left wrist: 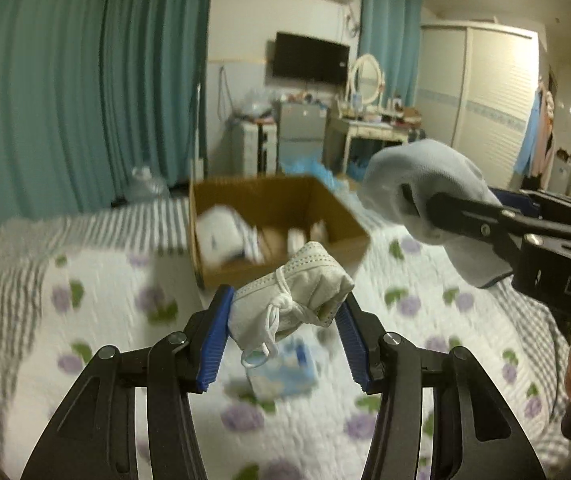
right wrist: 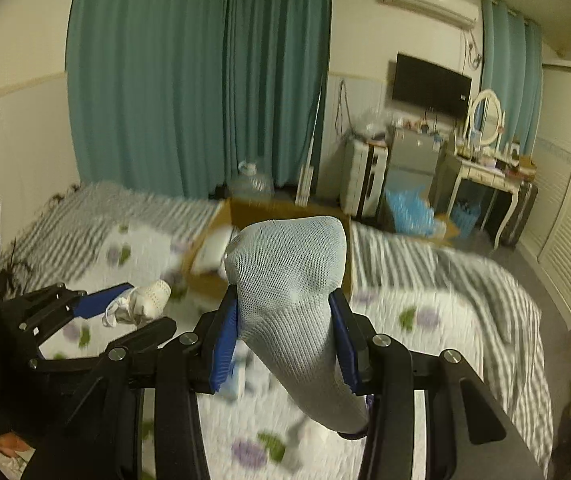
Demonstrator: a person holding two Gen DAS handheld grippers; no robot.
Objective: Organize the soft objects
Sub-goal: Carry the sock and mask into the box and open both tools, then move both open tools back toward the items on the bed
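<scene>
Both grippers are up over the bed (left wrist: 97,280) with the flowery quilt, each with something soft pinched in it. The left gripper (left wrist: 285,332) is clamped on a rolled-up white face mask (left wrist: 297,292), its blue pads (left wrist: 216,340) pressing on both sides and the ear loops dangling underneath. The right gripper (right wrist: 285,344) is squeezing a light grey sock (right wrist: 289,292) around its middle, so the toe end sticks up past the fingers and the rest hangs down below. A cardboard box (left wrist: 325,236) sits open on the bed ahead of both, with some white stuff already inside, too blurry to make out. There's also a small blue-and-white packet (left wrist: 285,372) lying on the quilt right under the mask.
</scene>
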